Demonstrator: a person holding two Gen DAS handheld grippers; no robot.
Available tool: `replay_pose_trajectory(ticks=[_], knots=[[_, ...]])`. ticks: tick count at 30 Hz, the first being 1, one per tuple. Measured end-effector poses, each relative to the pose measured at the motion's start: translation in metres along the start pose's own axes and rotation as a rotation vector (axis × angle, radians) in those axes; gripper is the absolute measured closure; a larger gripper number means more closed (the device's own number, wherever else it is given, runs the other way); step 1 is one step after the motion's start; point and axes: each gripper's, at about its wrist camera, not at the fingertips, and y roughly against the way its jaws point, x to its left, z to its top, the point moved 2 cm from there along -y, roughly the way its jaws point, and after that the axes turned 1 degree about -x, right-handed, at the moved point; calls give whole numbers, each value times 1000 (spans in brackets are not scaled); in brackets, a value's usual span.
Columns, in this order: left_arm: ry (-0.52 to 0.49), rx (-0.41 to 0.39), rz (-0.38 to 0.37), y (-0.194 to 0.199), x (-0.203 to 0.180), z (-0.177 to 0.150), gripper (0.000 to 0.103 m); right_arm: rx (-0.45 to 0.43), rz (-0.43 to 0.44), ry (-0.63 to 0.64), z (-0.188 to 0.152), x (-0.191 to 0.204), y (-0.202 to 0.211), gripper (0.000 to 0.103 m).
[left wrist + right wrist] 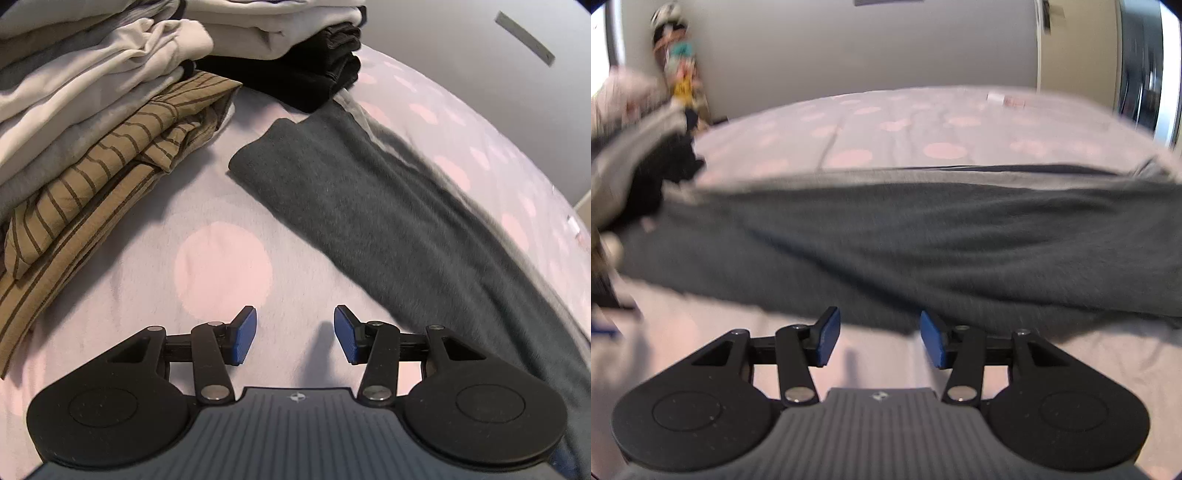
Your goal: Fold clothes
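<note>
A: Where do the grippers stand?

B: The left gripper (294, 334) hangs over the bedsheet (221, 266) with its jaws parted and nothing between them. The right gripper (880, 338) is the same, spread and empty, its blue pads (829, 334) just short of the near edge of the dark grey garment (886, 240).

A: And the garment itself?

B: It lies stretched in a long band across the bed, apparently doubled lengthwise, with a lighter grey strip showing along its far edge. In the left view one squared end (266, 155) points toward the stacks.

A: So which step is this?

B: I judge it mid-fold: narrowed into a strip, yet far longer than the folded pieces nearby. The next move probably calls for a pinch on one end or edge through all its layers, carried over evenly so the layers don't slide.

A: What's nearby?

B: A tan striped piece (110, 166) under pale folded clothes (92, 74), and a black folded item (317, 70) beside them, all on a soft, dotted pink sheet.

A: The room?

B: A grey wall (849, 48), something colourful in the corner (679, 62), too blurred to name.
</note>
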Motion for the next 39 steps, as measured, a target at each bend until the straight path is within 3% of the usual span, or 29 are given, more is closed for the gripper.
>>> replay_pose_trajectory(ticks=[3, 10, 13, 22, 27, 29, 30, 35, 39], knots=[[10, -4, -32, -3, 5, 2, 49, 15, -54, 38, -15, 3, -9, 48], [102, -42, -71, -16, 19, 19, 47, -57, -88, 43, -23, -5, -19, 34], [143, -52, -102, -22, 26, 24, 44, -74, -101, 66, -24, -2, -22, 34], [247, -73, -132, -37, 34, 36, 47, -72, -111, 29, -22, -1, -18, 34], [263, -71, -135, -44, 35, 41, 67, -67, -89, 6, -18, -2, -14, 35], [284, -53, -151, -48, 36, 43, 94, -64, -79, 0, -19, -5, -12, 35], [287, -48, -156, -49, 36, 44, 100, -64, -78, -6, -18, -6, -12, 35], [217, -106, -164, -35, 27, 46, 103, -64, -69, -50, -12, -15, -11, 35], [81, -185, -185, -15, 5, 47, 103, -41, -68, -47, -6, -20, -13, 35]])
